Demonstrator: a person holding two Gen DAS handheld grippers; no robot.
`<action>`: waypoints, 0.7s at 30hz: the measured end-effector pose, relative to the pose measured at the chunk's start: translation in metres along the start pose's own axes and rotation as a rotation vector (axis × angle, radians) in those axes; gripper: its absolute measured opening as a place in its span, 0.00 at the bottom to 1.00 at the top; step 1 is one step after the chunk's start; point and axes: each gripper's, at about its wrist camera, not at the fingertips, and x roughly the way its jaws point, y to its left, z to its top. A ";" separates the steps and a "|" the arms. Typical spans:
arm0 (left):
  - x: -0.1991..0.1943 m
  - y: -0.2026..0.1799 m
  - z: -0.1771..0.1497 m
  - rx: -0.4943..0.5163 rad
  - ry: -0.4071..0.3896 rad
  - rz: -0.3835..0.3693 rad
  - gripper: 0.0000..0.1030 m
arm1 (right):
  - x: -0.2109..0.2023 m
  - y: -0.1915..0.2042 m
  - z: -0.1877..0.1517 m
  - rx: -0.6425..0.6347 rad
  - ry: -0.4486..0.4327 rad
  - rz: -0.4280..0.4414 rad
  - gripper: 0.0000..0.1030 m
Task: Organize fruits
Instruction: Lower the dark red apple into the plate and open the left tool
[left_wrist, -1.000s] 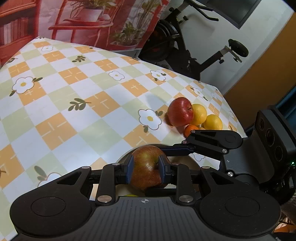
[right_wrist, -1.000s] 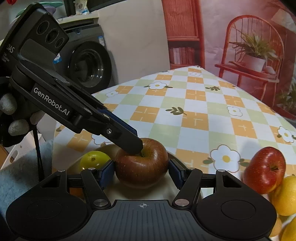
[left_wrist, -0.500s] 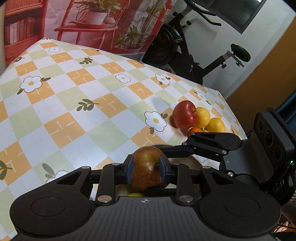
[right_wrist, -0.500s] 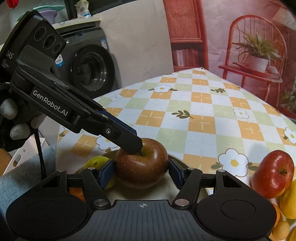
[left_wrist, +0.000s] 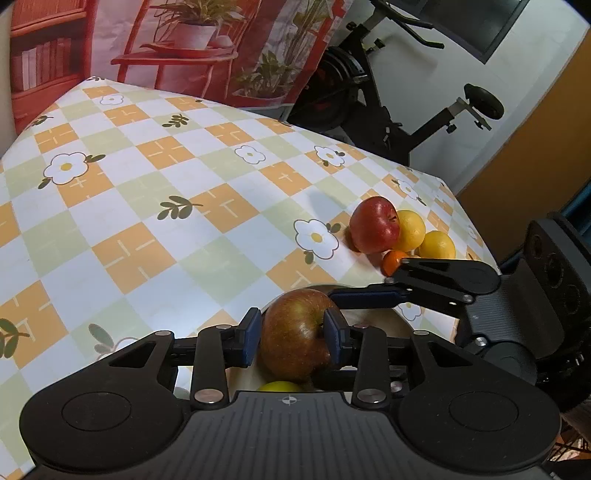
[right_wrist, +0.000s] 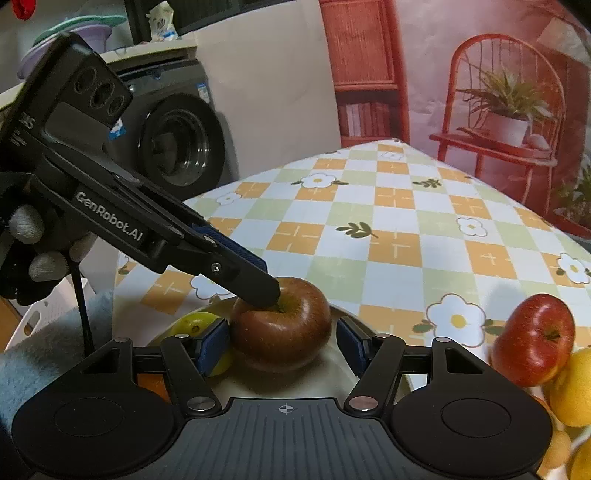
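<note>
Now both of my tools are around the same brownish-red apple (left_wrist: 295, 343), which sits on a pale plate (right_wrist: 332, 373) at the near edge of the bench (left_wrist: 192, 221) with the checked flower cloth.

My left tool (left_wrist: 291, 338) has just been opening its jaws, with the apple between them. The blue pad on one side seems to stand a thin gap off the skin, and the other pad lies at the stem hollow on top of the apple. From the right wrist view, this finger tip rests just in that hollow. So I read the left tool as apart, not clamped.

My right tool (right_wrist: 280, 343) is also apart. Its two blue pads stand on both sides of the apple, and a small gap shows on each side.

A yellow-green fruit (right_wrist: 192, 323) lies on the plate, just beside the apple. Further along the bench, a bright red apple (left_wrist: 375, 225) touches two yellow citrus fruits (left_wrist: 410, 229), and a small orange (left_wrist: 393, 260) lies near them.
</note>
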 end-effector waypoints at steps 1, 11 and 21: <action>0.000 -0.001 0.000 0.000 -0.001 0.002 0.39 | -0.004 0.000 -0.001 0.001 -0.008 -0.005 0.59; -0.002 -0.007 0.000 0.007 -0.003 0.034 0.39 | -0.056 -0.027 -0.035 0.121 -0.150 -0.138 0.58; 0.001 -0.024 0.008 0.045 -0.027 0.065 0.38 | -0.098 -0.058 -0.080 0.221 -0.232 -0.271 0.58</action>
